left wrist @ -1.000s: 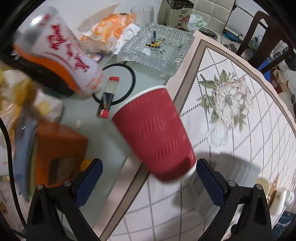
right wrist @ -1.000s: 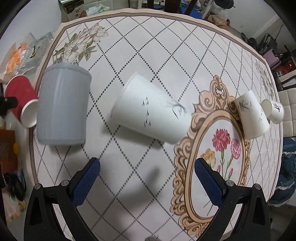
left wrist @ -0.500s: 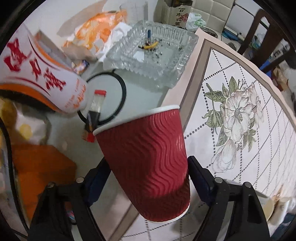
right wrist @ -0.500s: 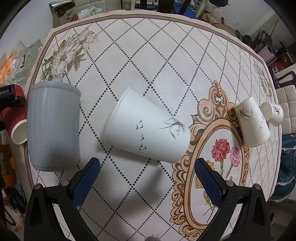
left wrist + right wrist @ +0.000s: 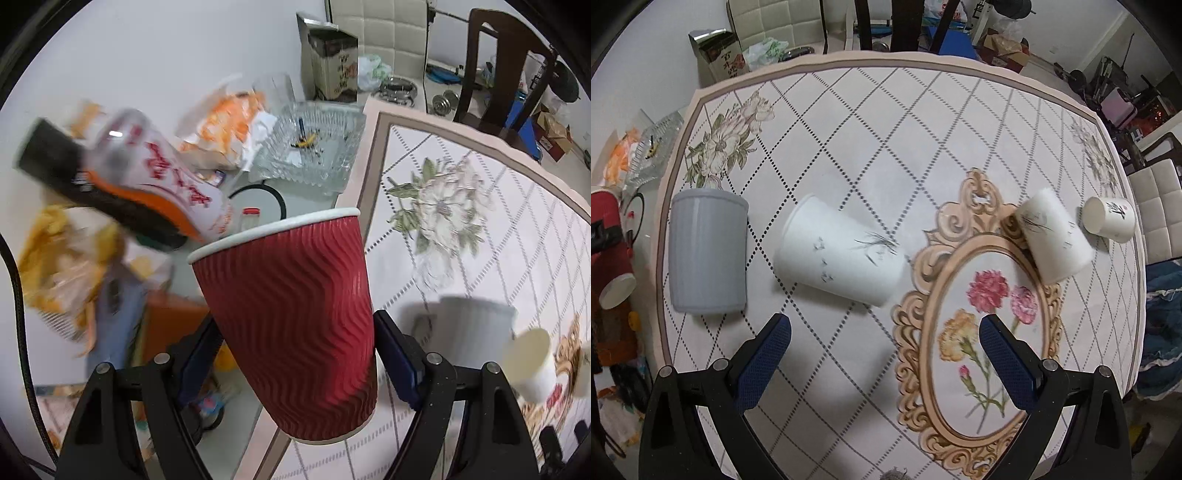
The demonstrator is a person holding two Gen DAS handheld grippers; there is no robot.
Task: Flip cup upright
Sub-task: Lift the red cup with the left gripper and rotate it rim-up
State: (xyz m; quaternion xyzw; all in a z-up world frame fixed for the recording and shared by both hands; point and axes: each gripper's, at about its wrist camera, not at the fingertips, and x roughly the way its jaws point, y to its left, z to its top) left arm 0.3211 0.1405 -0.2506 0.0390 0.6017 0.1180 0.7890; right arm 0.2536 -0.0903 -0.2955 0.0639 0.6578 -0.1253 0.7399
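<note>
Left gripper [image 5: 299, 354] pinching red ripple paper cup [image 5: 291, 325], rim up, slightly tilted, lifted above table edge [image 5: 364, 192] | right gripper [image 5: 886, 354] spread wide, holding nothing, above white paper cup [image 5: 838, 254] lying sideways beside grey cup [image 5: 707, 253]

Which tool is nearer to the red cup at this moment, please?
Left. The left tool is clamped around the red cup; the right tool hovers open over the table, well away from it.
</note>
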